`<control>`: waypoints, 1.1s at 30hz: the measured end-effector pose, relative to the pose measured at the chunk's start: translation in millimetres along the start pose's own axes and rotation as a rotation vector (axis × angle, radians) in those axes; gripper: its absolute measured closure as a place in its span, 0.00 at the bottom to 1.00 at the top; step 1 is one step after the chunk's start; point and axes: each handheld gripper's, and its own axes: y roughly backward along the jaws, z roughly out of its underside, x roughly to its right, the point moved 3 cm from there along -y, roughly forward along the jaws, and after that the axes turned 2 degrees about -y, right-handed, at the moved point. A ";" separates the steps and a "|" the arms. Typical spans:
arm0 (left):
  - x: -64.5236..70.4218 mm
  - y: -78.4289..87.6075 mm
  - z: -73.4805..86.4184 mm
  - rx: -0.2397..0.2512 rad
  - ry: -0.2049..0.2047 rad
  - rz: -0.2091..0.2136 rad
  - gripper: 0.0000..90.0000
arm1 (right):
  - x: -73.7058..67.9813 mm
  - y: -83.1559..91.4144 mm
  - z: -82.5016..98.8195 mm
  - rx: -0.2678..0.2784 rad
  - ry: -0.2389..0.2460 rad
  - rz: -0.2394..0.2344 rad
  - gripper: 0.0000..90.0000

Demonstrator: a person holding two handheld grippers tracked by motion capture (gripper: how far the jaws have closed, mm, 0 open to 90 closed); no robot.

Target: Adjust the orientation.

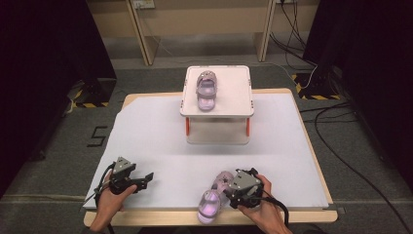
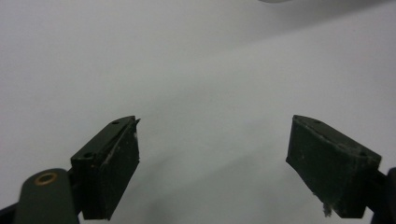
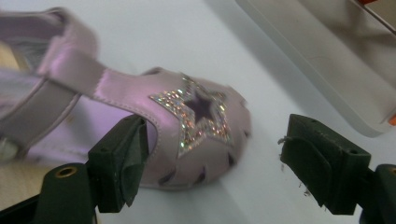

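Straddling the lilac star sandal [image 3: 187,130] with my right gripper [image 3: 212,154] spread wide, I should center its toe before pinching, left gripper [image 2: 212,154] idle and agape.

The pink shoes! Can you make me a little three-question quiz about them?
1. True or false: one pink shoe lies on the raised white tray.
2. Which gripper is beside the shoe near the table's front edge? A) left gripper B) right gripper
3. What sparkly shape decorates that shoe's toe?

Key
1. True.
2. B. The right gripper's fingers stand open around the toe without pressing on it; the left gripper, also open, is over bare white table.
3. A glittery star.
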 end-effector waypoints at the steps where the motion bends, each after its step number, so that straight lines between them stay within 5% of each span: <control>1: 0.1 -0.2 -0.1 -0.001 -0.001 0.000 0.18 | 1.3 -0.5 1.2 -0.004 -0.003 0.002 0.26; 5: 0.7 -0.5 -0.2 -0.004 -0.006 0.000 0.18 | 5.3 -4.3 5.0 0.008 -0.042 -0.048 0.32; 8: 0.3 -0.2 -0.3 -0.006 -0.006 -0.001 0.18 | 3.2 -3.9 4.7 0.023 -0.025 -0.103 0.48; 14: 0.5 -0.3 -0.3 -0.002 -0.006 0.000 0.18 | -4.6 -6.7 3.0 0.023 -0.010 -0.128 0.77; 17: 0.2 -0.5 -0.2 -0.004 -0.006 -0.002 0.18 | -4.7 -7.7 0.6 0.024 -0.019 -0.124 0.83; 27: 0.4 -1.1 -0.2 -0.008 -0.006 -0.002 0.18 | 36.7 -22.3 -2.9 0.031 -0.107 0.009 0.80; 33: -0.3 -0.2 0.1 -0.005 0.000 -0.003 0.18 | 46.5 -18.7 1.5 0.015 -0.179 -0.018 0.62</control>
